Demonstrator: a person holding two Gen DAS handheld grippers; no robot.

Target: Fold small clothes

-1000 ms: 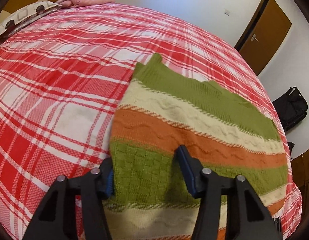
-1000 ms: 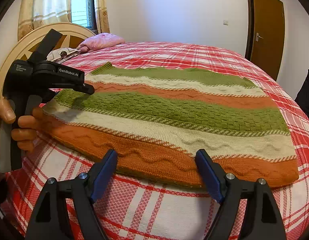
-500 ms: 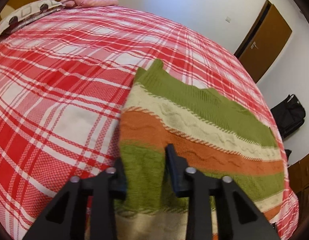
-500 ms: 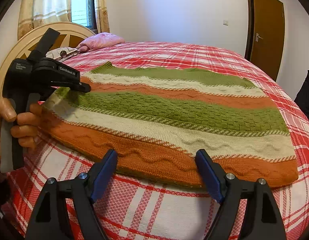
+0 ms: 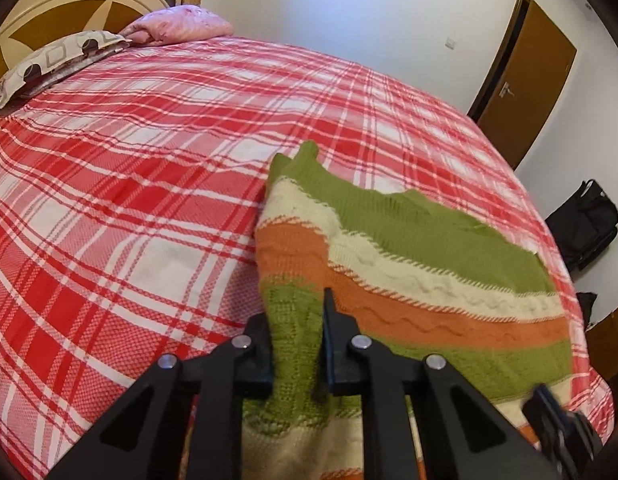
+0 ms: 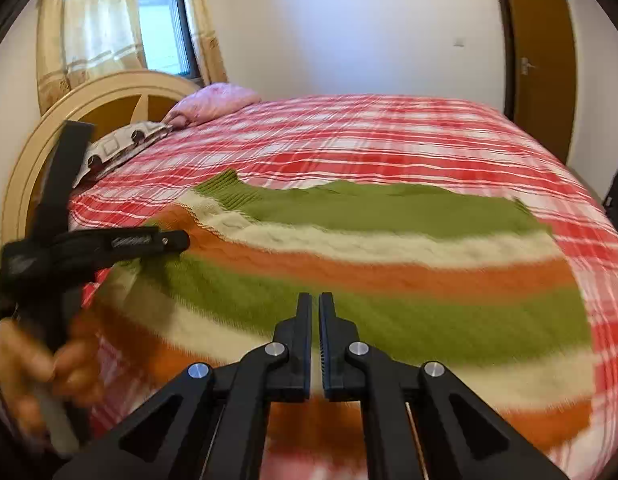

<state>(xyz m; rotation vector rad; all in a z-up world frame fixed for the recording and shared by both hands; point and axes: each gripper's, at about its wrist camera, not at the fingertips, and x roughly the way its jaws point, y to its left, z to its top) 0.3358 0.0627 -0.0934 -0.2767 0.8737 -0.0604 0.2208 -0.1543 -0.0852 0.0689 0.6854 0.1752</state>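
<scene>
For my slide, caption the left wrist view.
Left gripper pinches the striped sweater's green edge on a red plaid bed.

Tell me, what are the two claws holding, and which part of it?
Both hold the striped sweater. The left claw pinches its green band at one side edge; the right claw pinches its near edge.
</scene>
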